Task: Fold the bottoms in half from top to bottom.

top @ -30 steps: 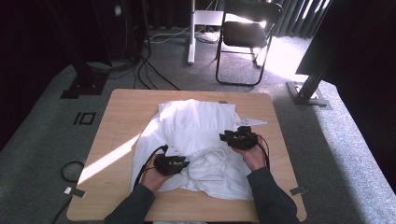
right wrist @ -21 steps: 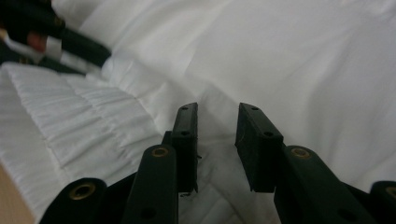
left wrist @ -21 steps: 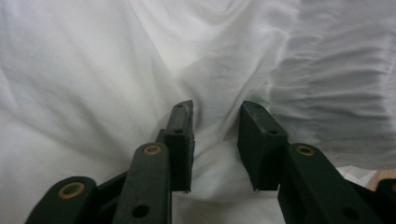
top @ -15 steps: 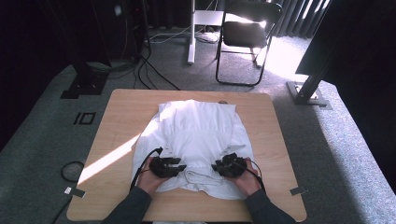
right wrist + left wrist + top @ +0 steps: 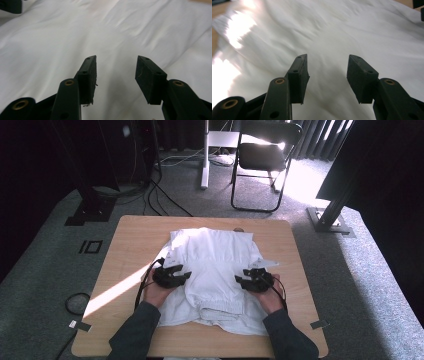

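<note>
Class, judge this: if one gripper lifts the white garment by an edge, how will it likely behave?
The white garment would probably droop: it lies in soft folds and wrinkles. It looks thin, so likely light. A push would probably bunch it on the table rather than slide it whole.

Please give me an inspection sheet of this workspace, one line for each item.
Surface: wooden table, a sunlit stripe at its left.
Job's things: white garment, folded, lying flat mid-table.
Clutter: nothing seen.
Grippers: left hand-held gripper and right hand-held gripper at the garment's two sides, jaws just opened, nothing between them.
Cables: black cable trailing from the left hand-held gripper; more cables on the floor.
Surroundings: grey carpet, black chair behind the table.
</note>
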Demonstrator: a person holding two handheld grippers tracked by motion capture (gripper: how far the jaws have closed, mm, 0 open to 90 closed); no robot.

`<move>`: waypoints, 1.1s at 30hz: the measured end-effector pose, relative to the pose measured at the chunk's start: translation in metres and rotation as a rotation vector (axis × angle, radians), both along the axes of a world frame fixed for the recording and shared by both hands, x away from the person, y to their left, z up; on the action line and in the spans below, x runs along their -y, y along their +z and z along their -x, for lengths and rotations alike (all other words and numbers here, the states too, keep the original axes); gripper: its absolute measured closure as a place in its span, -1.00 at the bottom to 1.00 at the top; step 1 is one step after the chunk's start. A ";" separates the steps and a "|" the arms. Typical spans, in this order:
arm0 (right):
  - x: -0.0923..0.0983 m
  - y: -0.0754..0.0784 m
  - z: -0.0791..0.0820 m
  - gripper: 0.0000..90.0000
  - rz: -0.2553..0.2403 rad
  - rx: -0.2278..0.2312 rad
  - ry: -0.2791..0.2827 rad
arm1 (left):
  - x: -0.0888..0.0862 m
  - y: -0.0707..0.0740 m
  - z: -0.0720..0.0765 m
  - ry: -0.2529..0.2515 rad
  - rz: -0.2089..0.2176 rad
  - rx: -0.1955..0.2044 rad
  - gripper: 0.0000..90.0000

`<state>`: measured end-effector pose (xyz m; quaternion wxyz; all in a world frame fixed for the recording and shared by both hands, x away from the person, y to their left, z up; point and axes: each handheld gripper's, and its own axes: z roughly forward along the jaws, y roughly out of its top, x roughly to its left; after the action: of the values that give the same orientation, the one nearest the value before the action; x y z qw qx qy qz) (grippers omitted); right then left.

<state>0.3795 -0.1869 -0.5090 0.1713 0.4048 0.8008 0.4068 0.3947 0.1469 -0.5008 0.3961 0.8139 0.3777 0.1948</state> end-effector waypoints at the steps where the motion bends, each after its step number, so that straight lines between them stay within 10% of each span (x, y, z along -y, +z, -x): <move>1: 0.000 0.001 -0.010 0.11 0.004 0.012 -0.017 | 0.002 0.001 -0.009 0.016 0.001 0.002 0.16; 8: -0.011 -0.007 -0.067 0.06 0.039 0.021 -0.111 | 0.011 -0.024 -0.052 0.094 -0.039 -0.056 0.13; 13: -0.018 -0.037 -0.080 0.04 0.080 -0.065 -0.110 | 0.009 -0.044 -0.054 0.089 -0.028 -0.101 0.12; 16: -0.016 -0.046 -0.074 0.03 0.044 -0.051 -0.121 | 0.002 -0.047 -0.049 0.091 0.031 -0.125 0.12; 33: -0.014 -0.046 0.004 0.04 0.071 -0.069 -0.066 | 0.000 -0.053 0.039 0.032 0.008 -0.088 0.11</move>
<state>0.3754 -0.1731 -0.5550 0.1710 0.4387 0.8063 0.3581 0.3552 0.1469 -0.5538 0.3791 0.8140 0.4086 0.1635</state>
